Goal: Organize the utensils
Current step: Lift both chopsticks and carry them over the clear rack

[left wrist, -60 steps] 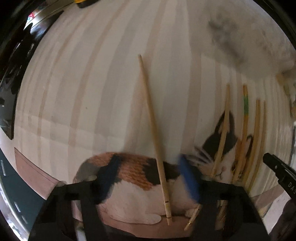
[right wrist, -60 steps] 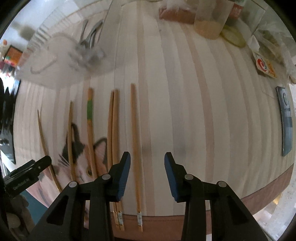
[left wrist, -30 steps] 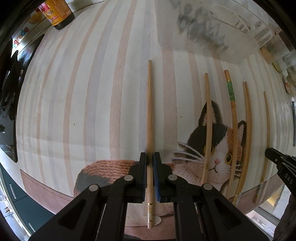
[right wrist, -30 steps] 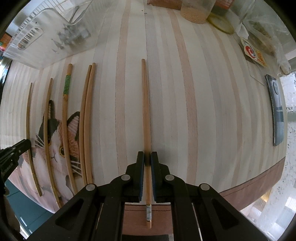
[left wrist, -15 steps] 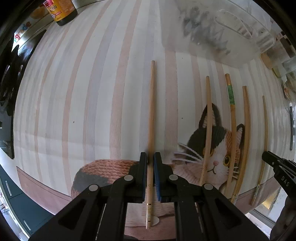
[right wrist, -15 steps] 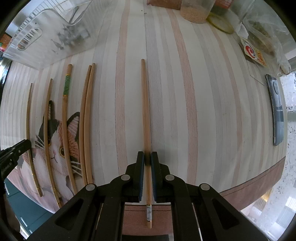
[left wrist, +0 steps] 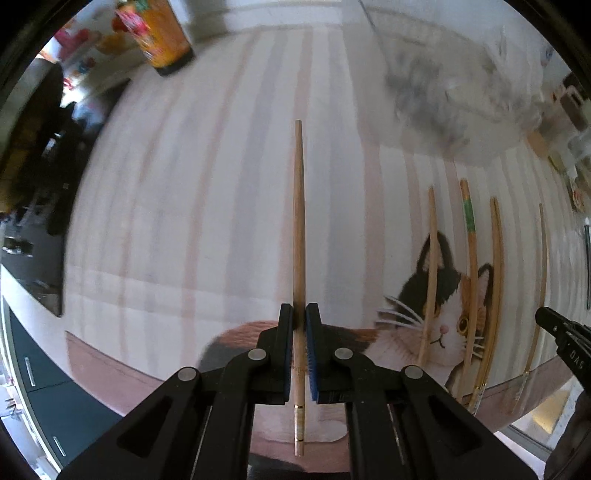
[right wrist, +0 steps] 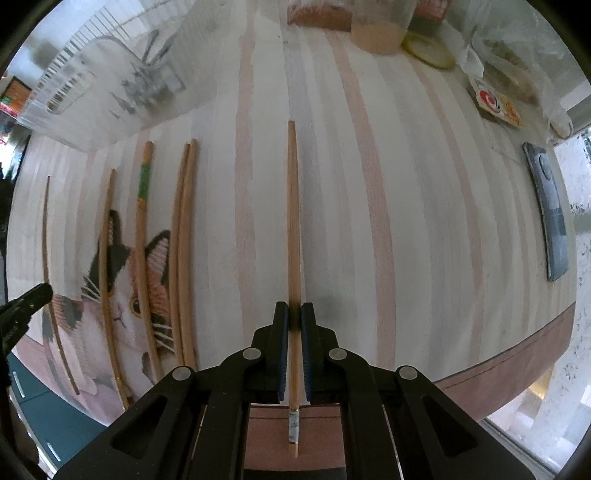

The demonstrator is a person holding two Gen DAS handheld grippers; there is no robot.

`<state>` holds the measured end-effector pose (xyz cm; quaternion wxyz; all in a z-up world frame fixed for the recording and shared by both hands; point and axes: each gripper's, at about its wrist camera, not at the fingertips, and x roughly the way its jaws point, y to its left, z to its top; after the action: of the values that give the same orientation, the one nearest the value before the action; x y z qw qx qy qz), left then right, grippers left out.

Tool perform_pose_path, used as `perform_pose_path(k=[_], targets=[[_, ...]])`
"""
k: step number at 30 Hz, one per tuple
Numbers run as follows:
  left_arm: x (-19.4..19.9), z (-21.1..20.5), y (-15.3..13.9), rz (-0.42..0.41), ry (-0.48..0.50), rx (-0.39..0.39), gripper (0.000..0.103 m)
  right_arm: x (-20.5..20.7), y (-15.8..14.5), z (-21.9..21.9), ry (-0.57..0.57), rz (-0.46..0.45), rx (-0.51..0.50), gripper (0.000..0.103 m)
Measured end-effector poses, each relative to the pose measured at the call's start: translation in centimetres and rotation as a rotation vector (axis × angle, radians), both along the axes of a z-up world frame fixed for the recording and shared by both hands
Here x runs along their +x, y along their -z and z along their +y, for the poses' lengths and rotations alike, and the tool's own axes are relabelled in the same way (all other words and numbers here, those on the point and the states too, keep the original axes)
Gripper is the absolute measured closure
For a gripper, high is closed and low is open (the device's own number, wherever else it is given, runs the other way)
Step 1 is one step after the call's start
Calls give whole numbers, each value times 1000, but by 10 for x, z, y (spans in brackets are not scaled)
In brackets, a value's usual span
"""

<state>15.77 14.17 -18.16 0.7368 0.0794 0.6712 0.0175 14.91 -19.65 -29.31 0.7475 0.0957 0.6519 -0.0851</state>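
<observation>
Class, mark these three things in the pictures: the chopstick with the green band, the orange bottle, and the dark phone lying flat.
Chopstick with the green band (right wrist: pixel 143 181): right wrist view, on the green wrapping.
Orange bottle (left wrist: pixel 159 33): left wrist view, on its label.
Dark phone (right wrist: pixel 550 210): right wrist view, on the middle of its back.

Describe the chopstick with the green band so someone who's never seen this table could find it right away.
Start at the cat picture printed on the striped tablecloth, near the table's front edge. Several wooden chopsticks lie side by side across it, pointing toward the clear plastic basket. The green-banded chopstick crosses the cat's face; it alone has a green wrap near its far end, while its neighbours are plain wood.
</observation>
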Motion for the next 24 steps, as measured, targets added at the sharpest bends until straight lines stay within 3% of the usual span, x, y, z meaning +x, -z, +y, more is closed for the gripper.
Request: perform_pose_path(k=[8,15,19,24], targets=[[16,23,-86,-151,-39,-6,99,6,-62,5,-35,-133,26,96],[63,-1,-161,-286,-13,-154,99,47,-141,6,-60,-287,104,96],[97,-27,-183,-305,36,-227,99,83,-176,11,-73,-347,152,96],[144,-52,-180,-277,56,-254,99,136,-193,17,-81,-365,173,96]])
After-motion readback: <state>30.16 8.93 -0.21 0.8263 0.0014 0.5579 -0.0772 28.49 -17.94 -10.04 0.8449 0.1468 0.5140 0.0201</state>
